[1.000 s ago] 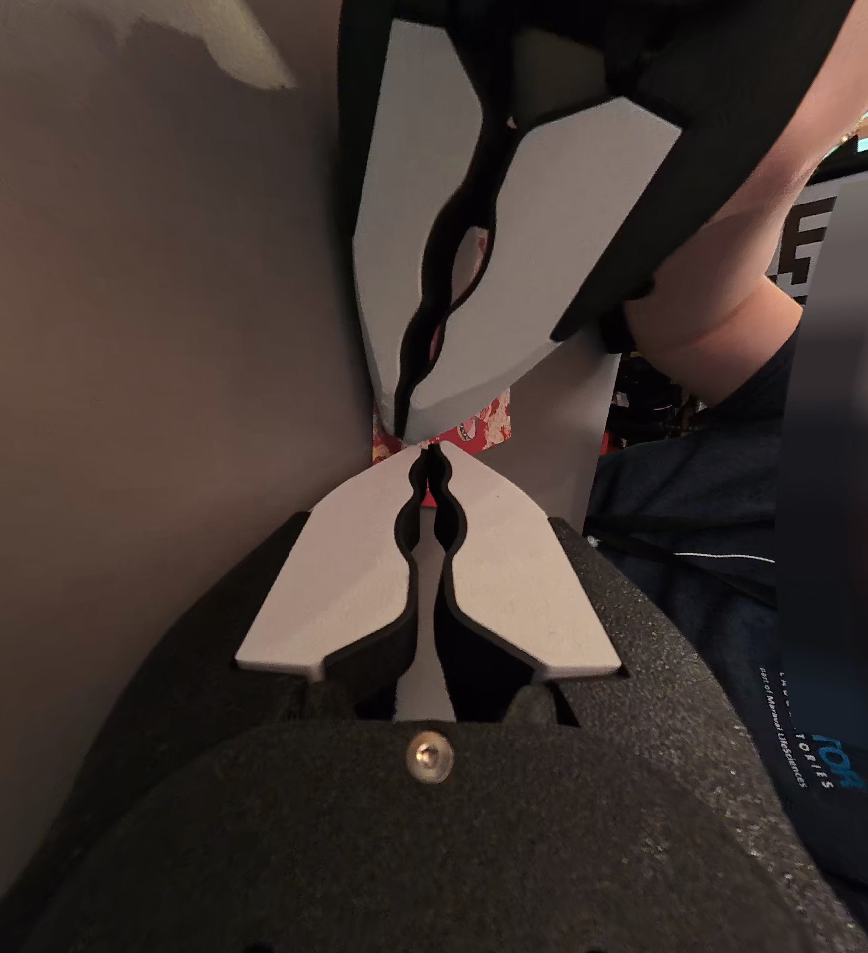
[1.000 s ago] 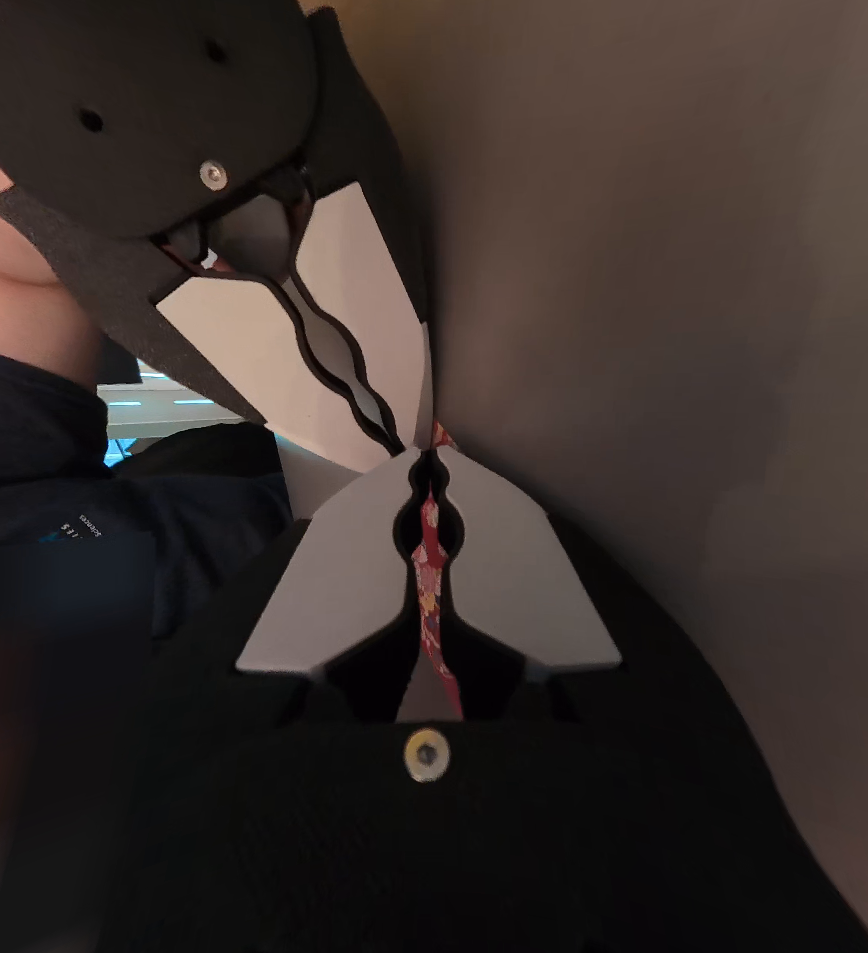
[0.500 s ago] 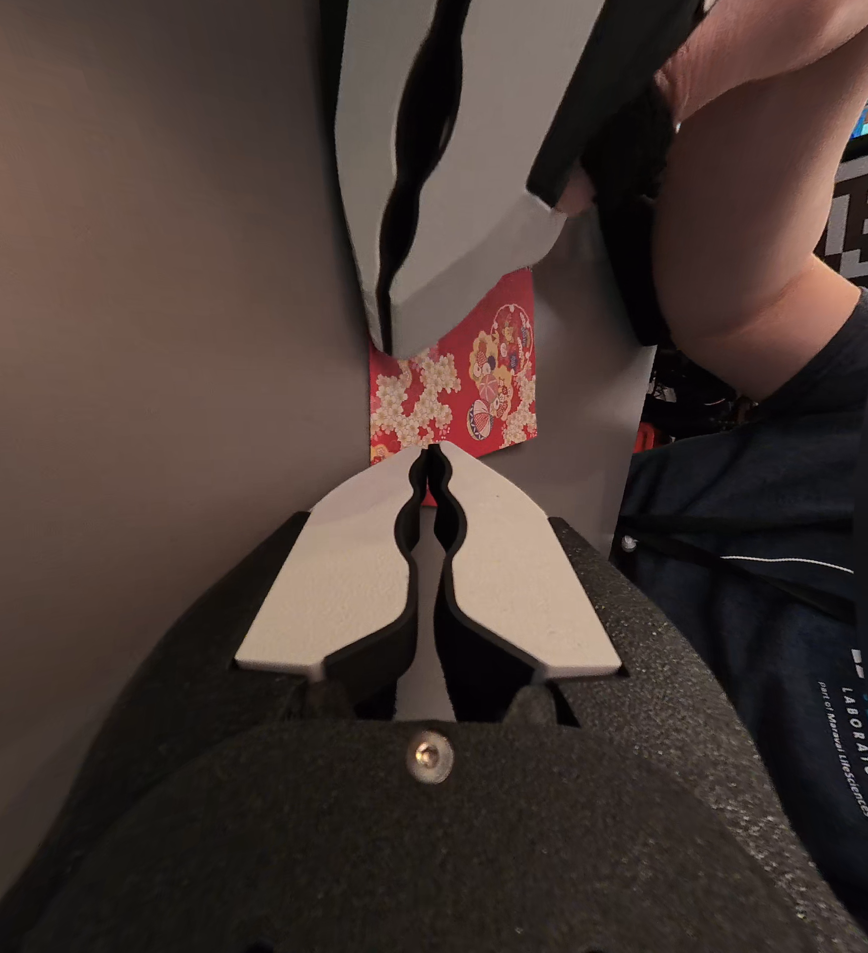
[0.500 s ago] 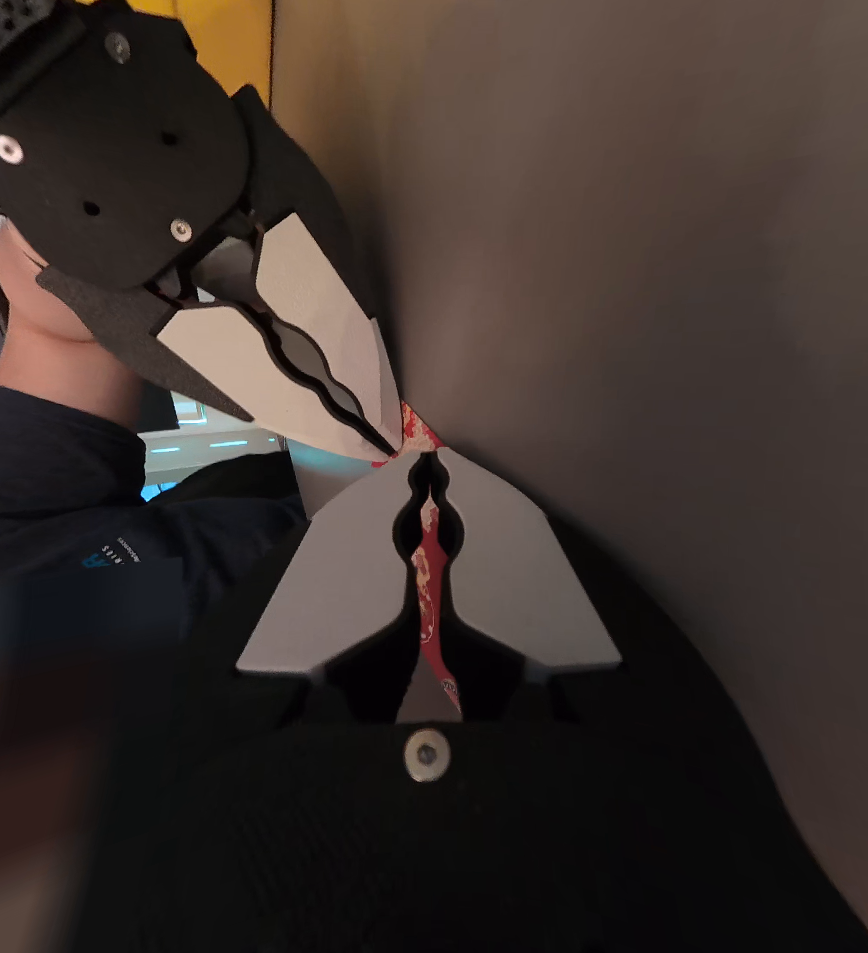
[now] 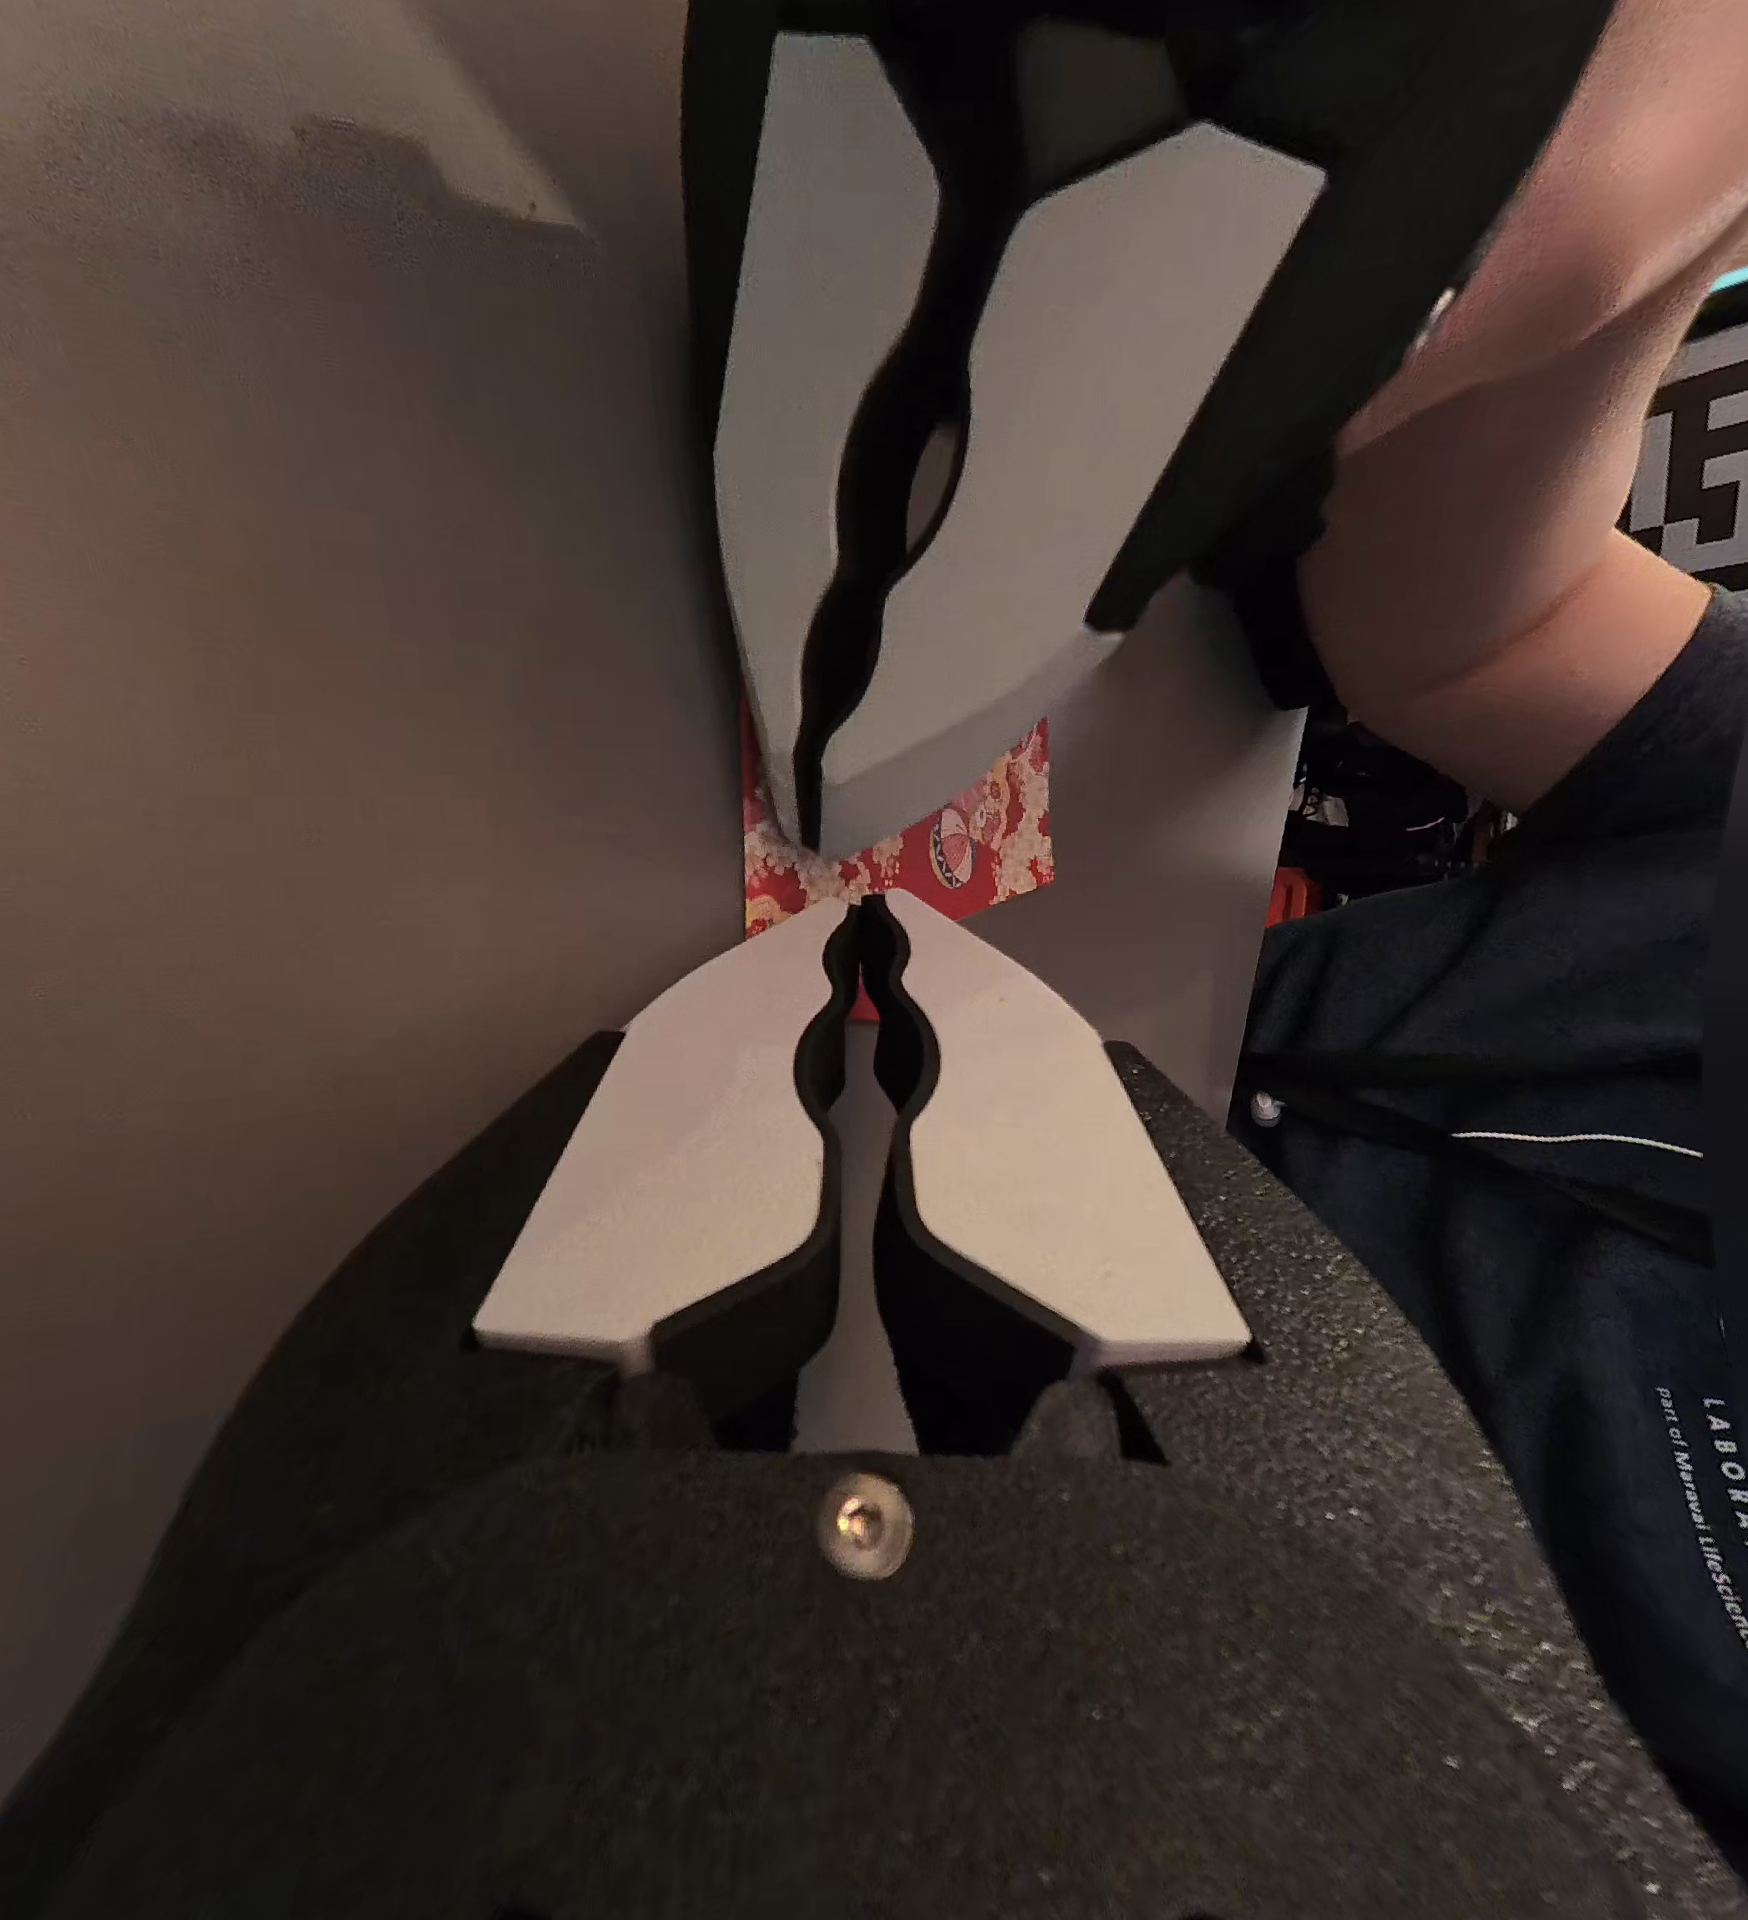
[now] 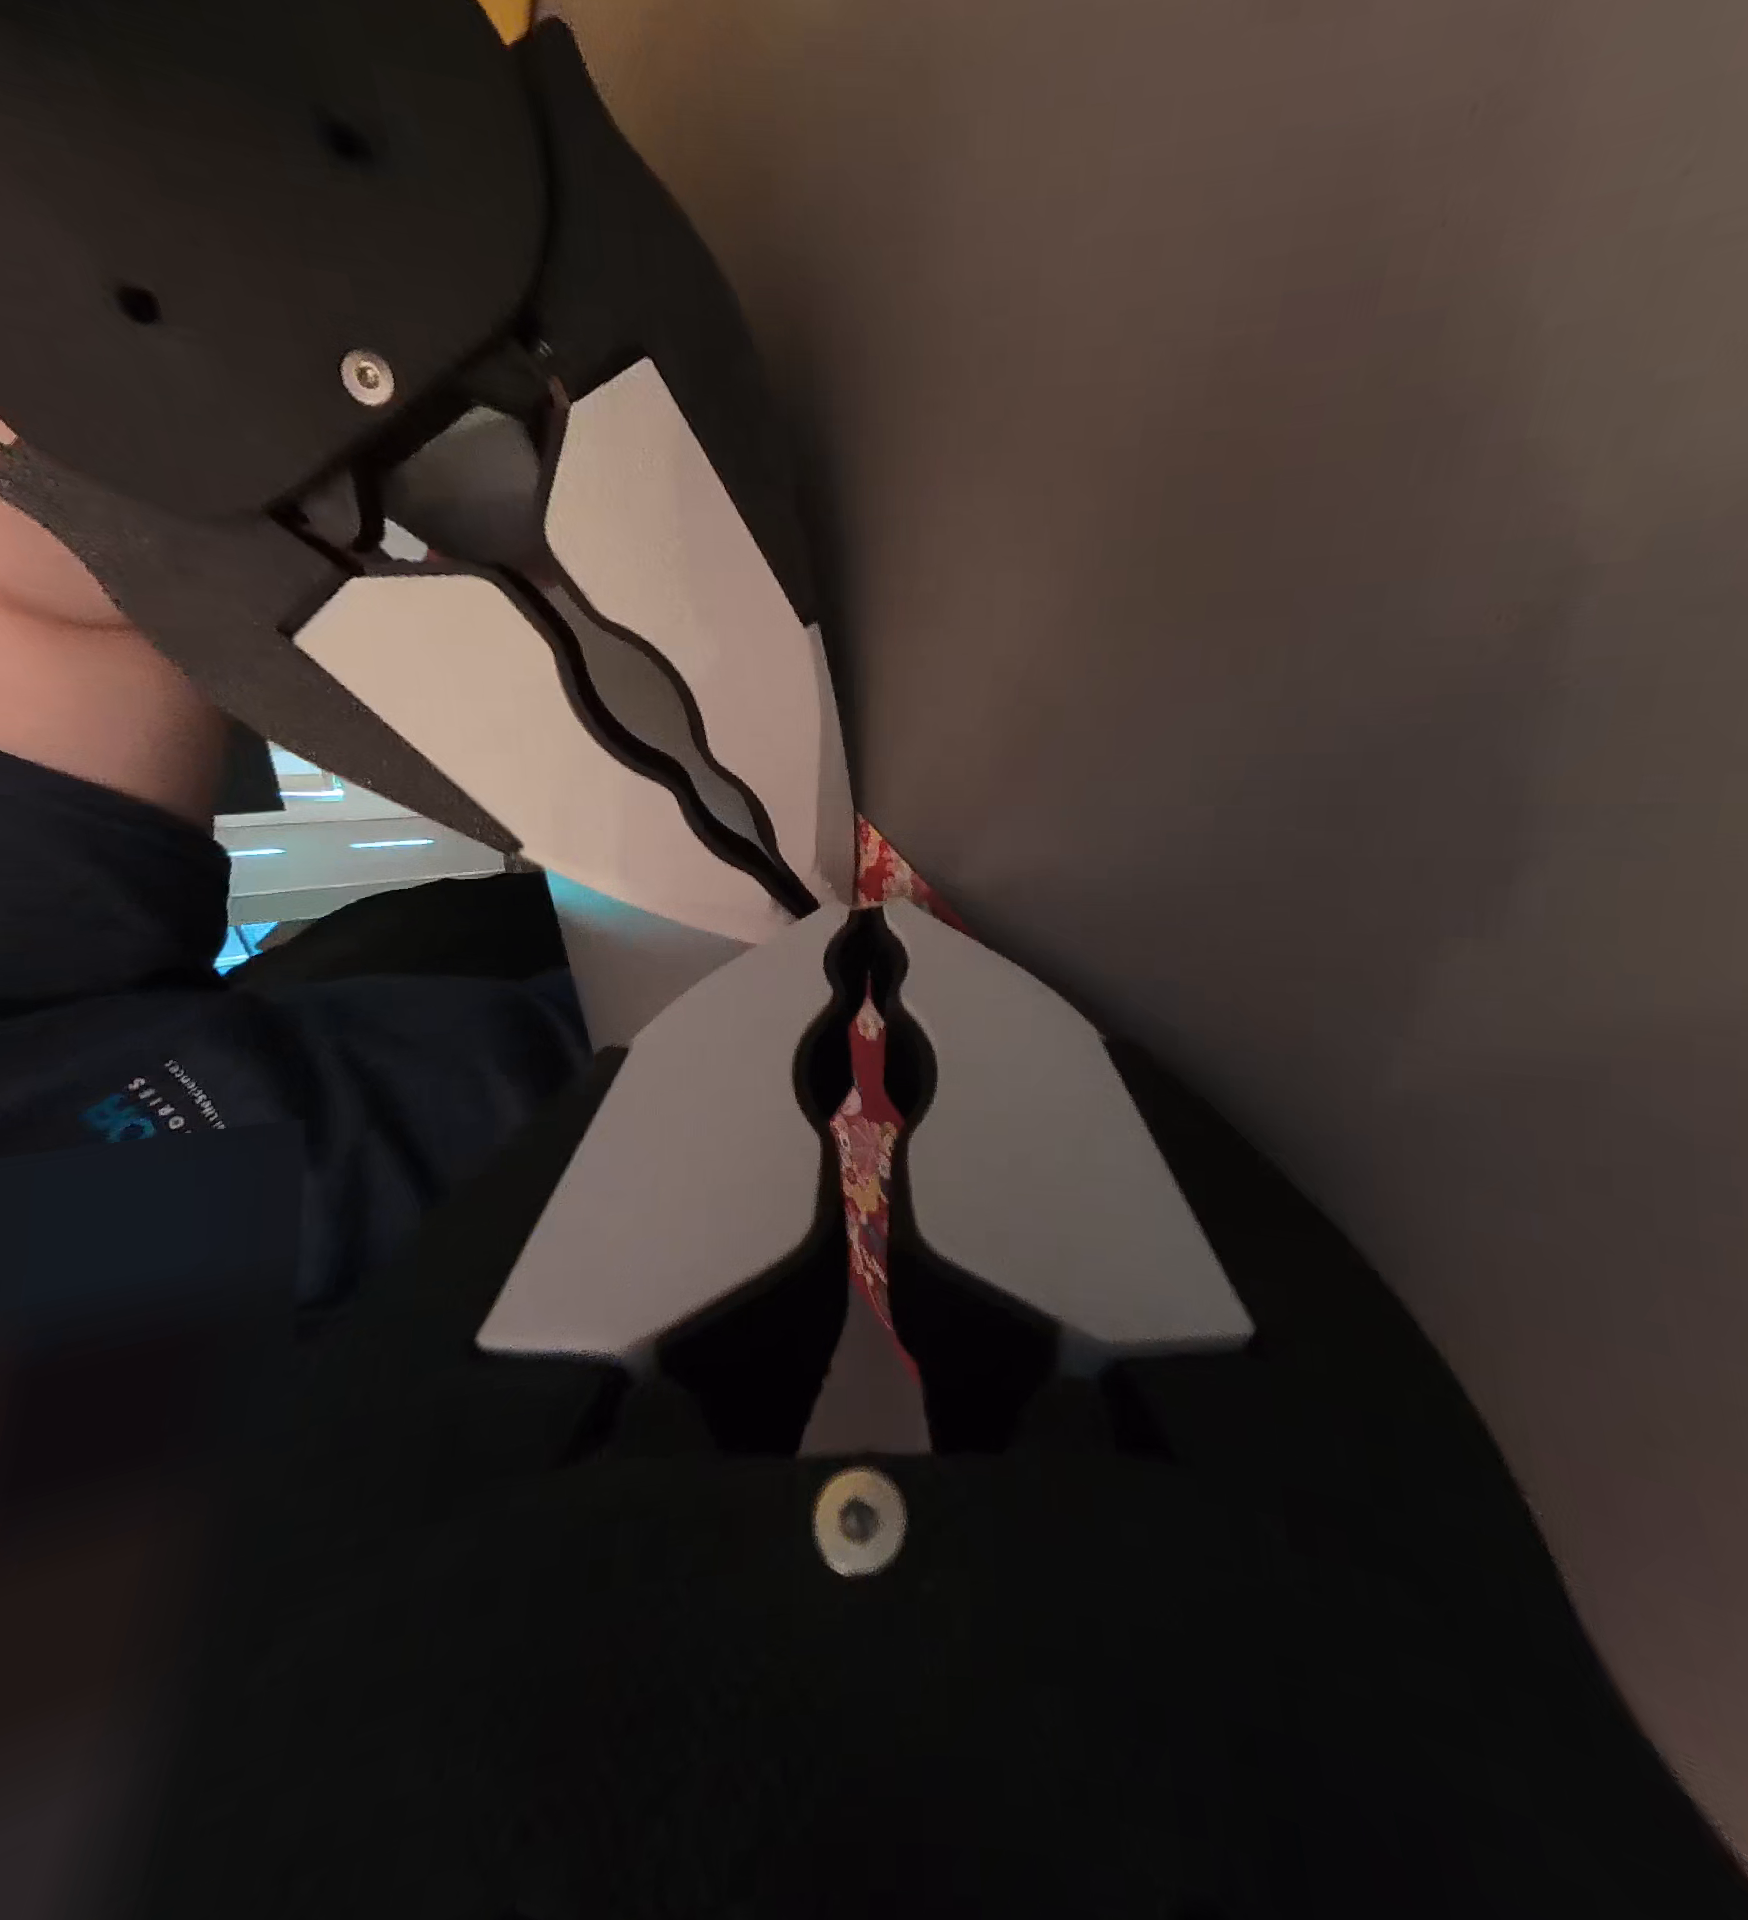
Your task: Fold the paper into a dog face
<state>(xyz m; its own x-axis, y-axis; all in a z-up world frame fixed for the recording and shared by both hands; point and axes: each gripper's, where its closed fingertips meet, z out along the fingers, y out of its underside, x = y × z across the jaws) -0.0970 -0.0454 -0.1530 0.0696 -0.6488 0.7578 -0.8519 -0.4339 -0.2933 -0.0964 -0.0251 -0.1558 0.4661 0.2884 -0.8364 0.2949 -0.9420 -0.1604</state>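
Observation:
The red flower-patterned paper point(image 5: 963, 842) is held up off the grey table point(image 5: 278, 727), between the two grippers. My left gripper point(image 5: 862, 909) is shut, its tips pinching the paper's near edge. My right gripper point(image 5: 805, 831) comes in from above, shut on the same paper, its tips almost touching the left ones. In the right wrist view, the paper point(image 6: 865, 1153) runs edge-on between the shut fingers of my right gripper point(image 6: 865, 914). The left gripper point(image 6: 808, 906) meets it from the upper left. Most of the paper is hidden behind the fingers.
The grey table point(image 6: 1317, 727) fills one side of each view, close to the grippers. A person's bare forearm point(image 5: 1472, 571) and dark shirt point(image 5: 1472, 1195) are on the right. A black-and-white patterned marker point(image 5: 1722, 468) stands beyond. The tips of both grippers are at nearly the same place.
Half a second ago the right gripper had drawn away from the left, showing more paper between them. Now it has come back tip to tip with the left. Both stayed shut.

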